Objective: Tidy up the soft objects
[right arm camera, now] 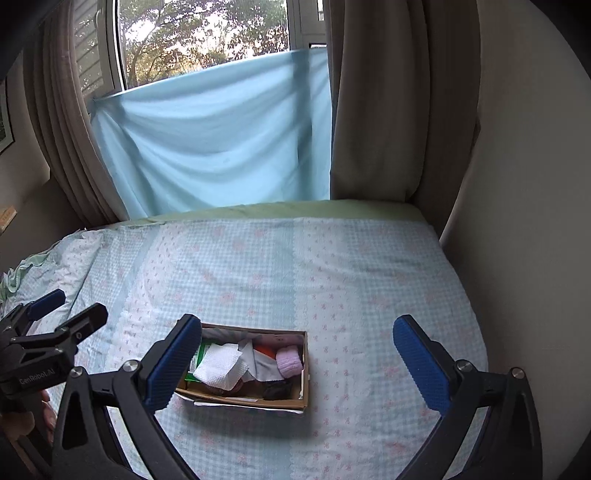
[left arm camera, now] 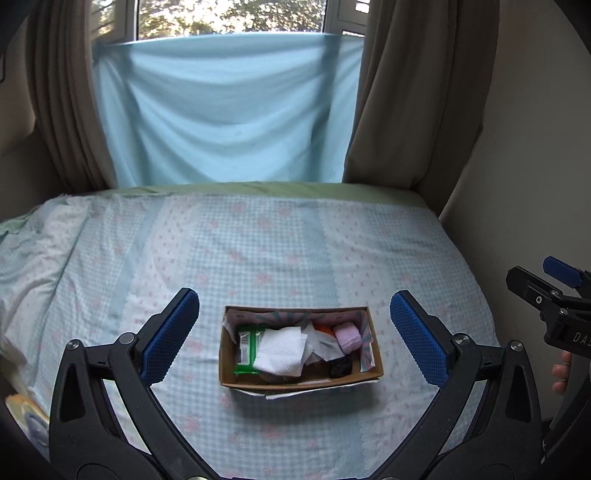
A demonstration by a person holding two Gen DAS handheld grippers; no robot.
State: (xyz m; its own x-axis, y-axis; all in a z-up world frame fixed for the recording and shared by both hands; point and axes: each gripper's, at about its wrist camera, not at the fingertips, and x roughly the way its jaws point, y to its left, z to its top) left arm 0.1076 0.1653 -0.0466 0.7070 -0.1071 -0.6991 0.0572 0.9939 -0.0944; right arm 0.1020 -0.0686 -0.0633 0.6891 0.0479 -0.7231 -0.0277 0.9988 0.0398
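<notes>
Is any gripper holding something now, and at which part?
Nothing is held. The left gripper and right gripper are both open above the cardboard box.

1. Left wrist view: looks forward and down from above the bed (left arm camera: 295, 240), framed by the left gripper (left arm camera: 295, 336) with its blue pads spread wide, facing the window (left arm camera: 229, 16). The cardboard box (left arm camera: 373, 354) lies centred, near the lens.

2. Right wrist view: same heading from a spot further right, framed by the right gripper (right arm camera: 295, 360). The cardboard box (right arm camera: 305, 369) sits left of centre.

3. Shared ground: both take in the box, the bedspread, the hung blue cloth (left arm camera: 225, 110) and curtains (left arm camera: 413, 92). Each catches the other gripper at its frame edge.
</notes>
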